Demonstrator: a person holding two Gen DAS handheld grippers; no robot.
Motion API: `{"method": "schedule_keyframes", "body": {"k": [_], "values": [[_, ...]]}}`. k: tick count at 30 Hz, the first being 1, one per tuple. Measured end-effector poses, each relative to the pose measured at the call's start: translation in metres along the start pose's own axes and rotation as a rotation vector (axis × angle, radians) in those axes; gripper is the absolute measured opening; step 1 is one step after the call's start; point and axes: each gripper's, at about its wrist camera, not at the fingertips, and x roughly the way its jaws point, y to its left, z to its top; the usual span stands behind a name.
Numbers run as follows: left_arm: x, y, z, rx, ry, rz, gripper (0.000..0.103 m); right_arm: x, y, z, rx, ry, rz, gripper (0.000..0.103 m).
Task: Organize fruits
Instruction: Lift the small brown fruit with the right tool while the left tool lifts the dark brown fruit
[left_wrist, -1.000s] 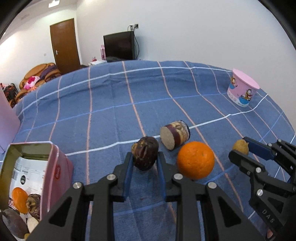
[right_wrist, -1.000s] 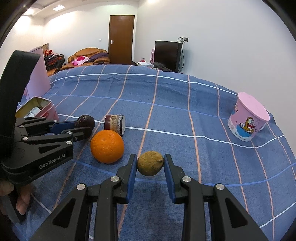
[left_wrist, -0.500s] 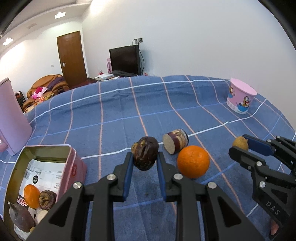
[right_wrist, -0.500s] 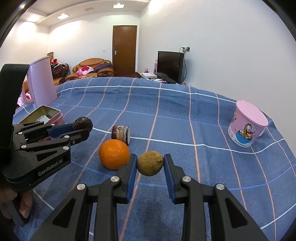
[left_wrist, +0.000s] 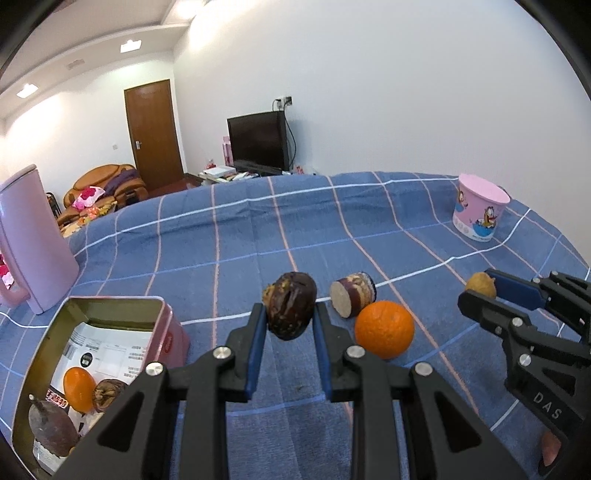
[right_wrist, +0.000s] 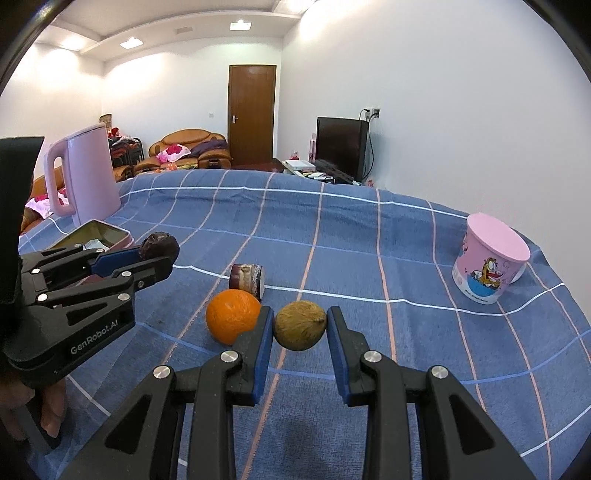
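My left gripper (left_wrist: 290, 317) is shut on a dark brown wrinkled fruit (left_wrist: 291, 309), held above the blue checked cloth (left_wrist: 258, 236); in the right wrist view this gripper (right_wrist: 162, 254) and its dark brown fruit (right_wrist: 159, 246) show at the left. My right gripper (right_wrist: 300, 328) is shut on a round tan-brown fruit (right_wrist: 300, 325); the left wrist view has this gripper (left_wrist: 476, 291) and its tan-brown fruit (left_wrist: 479, 283) at the right. An orange (left_wrist: 384, 334) (right_wrist: 232, 320) and a cut purple-skinned piece (left_wrist: 352, 298) (right_wrist: 247, 280) lie on the cloth between them. An open pink tin (left_wrist: 44, 354) at lower left holds an orange and several dark fruits.
A pink cartoon cup (right_wrist: 489, 271) (left_wrist: 480, 207) stands at the far right of the cloth. A pink kettle (right_wrist: 86, 171) (left_wrist: 29, 236) stands at the far left behind the tin (right_wrist: 92, 232). Beyond the table are a sofa, a door and a TV. A hand (right_wrist: 48, 410) grips the left gripper.
The left gripper has lifted and tilted up with the dark fruit, bringing the tin and the kettle more into view. The right gripper tilted up slightly, still holding its fruit.
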Motion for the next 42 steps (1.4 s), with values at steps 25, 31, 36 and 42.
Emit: {"method": "schedule_keyframes", "body": {"k": [25, 31, 36, 42], "values": [[-0.020, 0.003, -0.003, -0.015, -0.093, 0.046, 0.027, -0.021, -0.003, -0.001, 0.015, -0.114, -0.003, 0.031], [-0.025, 0.003, -0.004, -0.010, -0.116, 0.051, 0.027, -0.028, -0.003, -0.003, 0.015, -0.150, -0.003, 0.031], [-0.028, 0.004, -0.004, -0.016, -0.132, 0.058, 0.027, -0.031, -0.003, -0.003, 0.016, -0.169, -0.006, 0.031], [-0.034, 0.005, -0.006, -0.015, -0.156, 0.071, 0.027, -0.037, -0.002, -0.004, 0.017, -0.200, -0.006, 0.031]]}}
